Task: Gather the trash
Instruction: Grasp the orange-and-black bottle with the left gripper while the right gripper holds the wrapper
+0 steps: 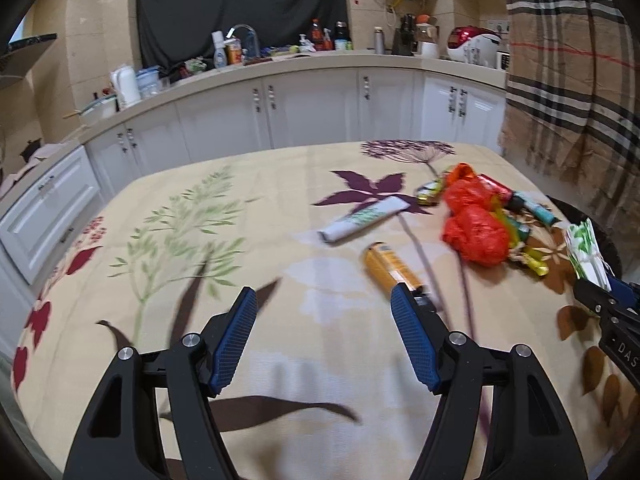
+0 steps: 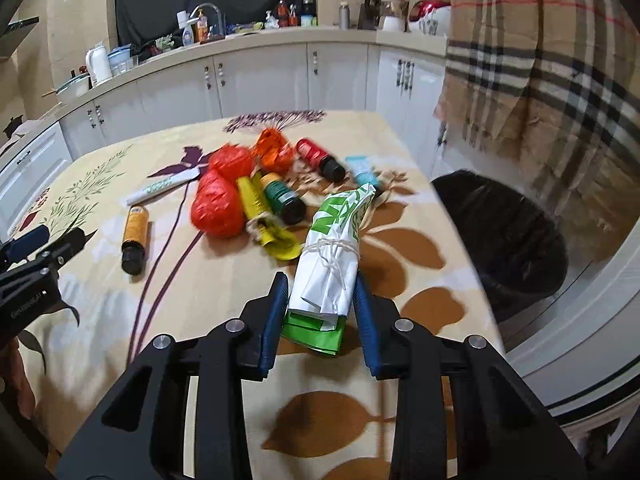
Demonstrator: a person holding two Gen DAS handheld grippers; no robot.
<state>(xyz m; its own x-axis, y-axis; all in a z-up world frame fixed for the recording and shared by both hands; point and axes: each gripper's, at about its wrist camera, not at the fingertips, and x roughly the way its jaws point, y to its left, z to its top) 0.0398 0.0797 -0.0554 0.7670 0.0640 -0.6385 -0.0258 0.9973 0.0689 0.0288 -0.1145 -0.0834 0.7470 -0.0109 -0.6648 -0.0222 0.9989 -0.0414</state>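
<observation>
keep the right gripper [image 2: 320,312] pressed firmly on the tied paper bundle [image 2: 330,264] and carry it level over the table's [image 2: 224,304] right edge to the black-lined bin [image 2: 508,236] — it looks loose below the string, so a slack grip may shed sheets. the bundle sits between the pads, off the cloth as far as i can tell. the left gripper [image 1: 324,332] is spread wide and empty, the orange bottle [image 1: 390,266] just beyond its right finger, near the table's middle.

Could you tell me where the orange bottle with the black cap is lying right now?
The orange bottle lies on its side on the tablecloth, at the left of the right wrist view, just left of the red bag and below the white tube.
</observation>
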